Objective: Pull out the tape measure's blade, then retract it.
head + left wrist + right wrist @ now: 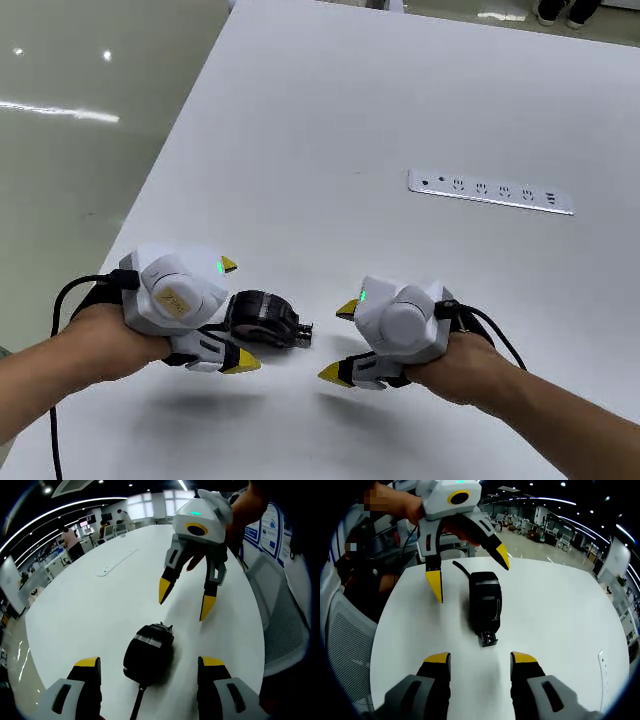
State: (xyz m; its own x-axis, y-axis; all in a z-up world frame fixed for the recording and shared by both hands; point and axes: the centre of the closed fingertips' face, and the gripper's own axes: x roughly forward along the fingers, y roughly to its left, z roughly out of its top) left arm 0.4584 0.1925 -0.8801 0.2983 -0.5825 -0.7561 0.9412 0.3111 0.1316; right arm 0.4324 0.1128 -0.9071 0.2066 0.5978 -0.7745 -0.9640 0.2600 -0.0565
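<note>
Nearest the person, the left gripper (pixel 238 313) has its jaws spread wide on either side of the black tape measure (pixel 262 317), which lies on the white table (pixel 330 150) between them (the left gripper view shows a gap on each side). Facing its hook end, just apart, the right gripper (pixel 338 342) is likewise parted and holds nothing. Farther back lies a white power strip (pixel 490 191).

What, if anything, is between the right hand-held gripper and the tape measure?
Nothing visible. Bare table separates the right hand-held gripper from the tape measure, whose blade end faces it. The left hand-held gripper straddles the tape measure from the other side, jaws open; the power strip lies well aside.
</note>
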